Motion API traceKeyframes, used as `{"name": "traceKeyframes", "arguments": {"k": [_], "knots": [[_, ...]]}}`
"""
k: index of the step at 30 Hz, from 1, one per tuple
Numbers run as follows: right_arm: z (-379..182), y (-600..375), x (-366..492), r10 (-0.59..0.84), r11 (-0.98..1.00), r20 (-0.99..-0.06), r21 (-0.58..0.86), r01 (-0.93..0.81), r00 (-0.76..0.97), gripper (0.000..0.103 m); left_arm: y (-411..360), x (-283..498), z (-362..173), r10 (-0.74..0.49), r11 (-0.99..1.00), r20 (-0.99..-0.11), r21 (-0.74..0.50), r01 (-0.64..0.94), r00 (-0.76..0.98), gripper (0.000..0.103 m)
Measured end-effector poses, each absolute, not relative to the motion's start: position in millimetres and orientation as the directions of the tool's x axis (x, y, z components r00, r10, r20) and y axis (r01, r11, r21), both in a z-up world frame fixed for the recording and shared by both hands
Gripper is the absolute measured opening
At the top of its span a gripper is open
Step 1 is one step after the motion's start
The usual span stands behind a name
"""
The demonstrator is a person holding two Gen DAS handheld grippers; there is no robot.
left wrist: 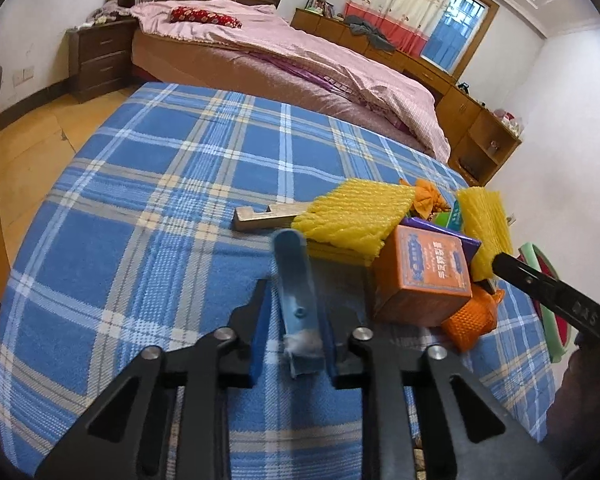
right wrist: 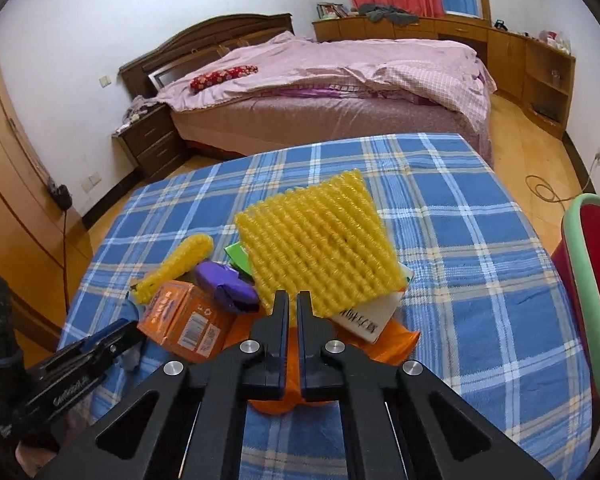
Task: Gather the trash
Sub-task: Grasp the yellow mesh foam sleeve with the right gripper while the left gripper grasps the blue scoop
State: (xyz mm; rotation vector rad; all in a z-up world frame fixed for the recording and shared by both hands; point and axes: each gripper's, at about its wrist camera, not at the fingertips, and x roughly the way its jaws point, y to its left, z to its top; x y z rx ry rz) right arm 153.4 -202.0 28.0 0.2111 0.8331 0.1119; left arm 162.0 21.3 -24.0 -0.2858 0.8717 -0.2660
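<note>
Left tool [left wrist: 296,320]: jaws drawn in on a flat blue plastic strip [left wrist: 294,276] that rises between them; the pads look to be pressing its sides. The strip appears stiff and light, with a tuft of fluff at its lower end.

Right tool [right wrist: 293,304]: jaws together, tips nipping the lower edge of a yellow foam net [right wrist: 320,244]. The net is soft, springy and near weightless; judged to lift easily, but a hold on one edge may let it flop or slip free. A deeper bite into the mesh would be safer.

Remaining trash sits in one heap on the table [right wrist: 480,264], toward its near side, just beyond the tools: an orange carton [right wrist: 184,324], rigid and light, best taken across two flat faces; a crumpled purple wrapper [right wrist: 228,288], thin and slippery; a rolled second foam net [right wrist: 176,268]; orange mesh beneath the pile.

The plaid cloth may drag under a sliding object. The table beyond the heap lies open to its far edge. A red bin with green rim [right wrist: 592,280] stands beside the right edge. Bed [right wrist: 320,92] well apart
</note>
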Motion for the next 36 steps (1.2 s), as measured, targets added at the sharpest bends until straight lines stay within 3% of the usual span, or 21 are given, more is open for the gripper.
{"name": "traceKeyframes", "arguments": {"k": [4,7,9,10,14,18,23,25,26,27,32,36], "knots": [[40,-210,144,0.168,0.971,-0.689,0.238,0.001,0.705,0.006,24,163,-25,-0.363,0.921,-0.704,-0.372,0.119,0.610,0.017],[43,-225,148,0.148,0.964,-0.687,0.261,0.052,0.711,0.027,23,161,-23,-0.380,0.914,-0.692,-0.384,0.133,0.614,0.017],[43,-231,151,0.137,0.958,-0.691,0.274,0.082,0.709,0.049,25,159,-20,-0.400,0.903,-0.670,-0.404,0.146,0.625,0.017],[42,-236,154,0.137,0.953,-0.695,0.287,0.097,0.706,0.055,26,158,-19,-0.404,0.901,-0.664,-0.409,0.147,0.629,0.017],[38,-241,167,0.125,0.957,-0.710,0.270,0.104,0.693,0.061,29,157,-16,-0.417,0.891,-0.646,-0.429,0.148,0.639,0.017],[31,-243,179,0.110,0.969,-0.721,0.232,0.089,0.684,0.075,32,156,-14,-0.425,0.885,-0.631,-0.441,0.151,0.649,0.017],[9,-247,191,0.143,0.964,-0.752,0.254,0.083,0.643,0.074,31,157,-15,-0.435,0.881,-0.630,-0.446,0.159,0.644,0.017],[5,-251,190,0.143,0.960,-0.751,0.264,0.095,0.645,0.060,31,157,-15,-0.436,0.881,-0.628,-0.445,0.162,0.645,0.017],[4,-254,188,0.133,0.960,-0.752,0.258,0.103,0.646,0.039,30,157,-15,-0.437,0.880,-0.628,-0.446,0.163,0.644,0.017],[3,-257,186,0.133,0.959,-0.754,0.261,0.108,0.643,0.030,30,157,-15,-0.437,0.880,-0.628,-0.446,0.163,0.644,0.017],[14,-270,169,0.137,0.946,-0.715,0.300,0.124,0.685,0.011,29,157,-15,-0.439,0.880,-0.625,-0.442,0.171,0.645,0.017],[31,-276,143,0.119,0.945,-0.678,0.302,0.128,0.725,0.011,29,156,-15,-0.455,0.871,-0.613,-0.457,0.180,0.646,0.017]]}}
